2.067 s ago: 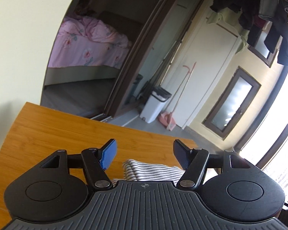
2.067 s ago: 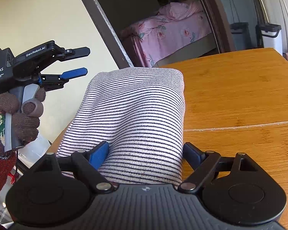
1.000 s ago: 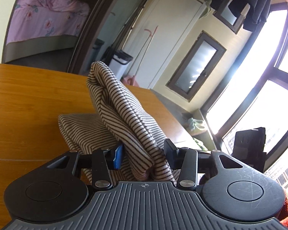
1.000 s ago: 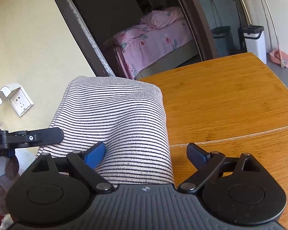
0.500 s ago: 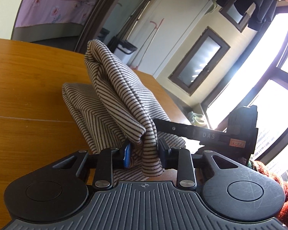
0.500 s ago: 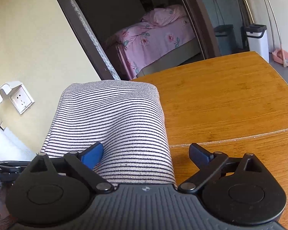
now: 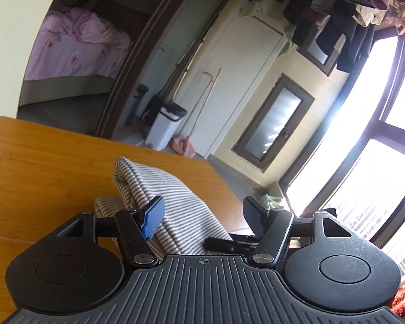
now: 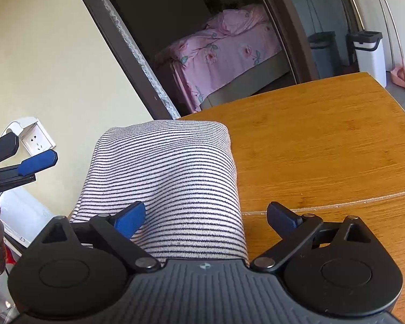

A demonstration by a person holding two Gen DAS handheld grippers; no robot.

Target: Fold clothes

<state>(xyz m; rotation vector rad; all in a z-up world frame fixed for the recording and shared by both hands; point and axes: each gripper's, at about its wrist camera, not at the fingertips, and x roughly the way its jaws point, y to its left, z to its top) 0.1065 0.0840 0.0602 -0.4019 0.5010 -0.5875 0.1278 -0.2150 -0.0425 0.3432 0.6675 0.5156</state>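
The left gripper (image 7: pixel 203 213) has let go of the striped garment (image 7: pixel 170 202); its fingers now stand wide, the fold apparently dropped flat. The garment lies folded on the worktop (image 8: pixel 324 145); the right gripper (image 8: pixel 206 217) stays wide over it.

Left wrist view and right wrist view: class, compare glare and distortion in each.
Left wrist view: the window is blown out white, and straight door frames bow. Right wrist view: even light, no glare; stripes on the folded garment are sharp, though the table edge curves.
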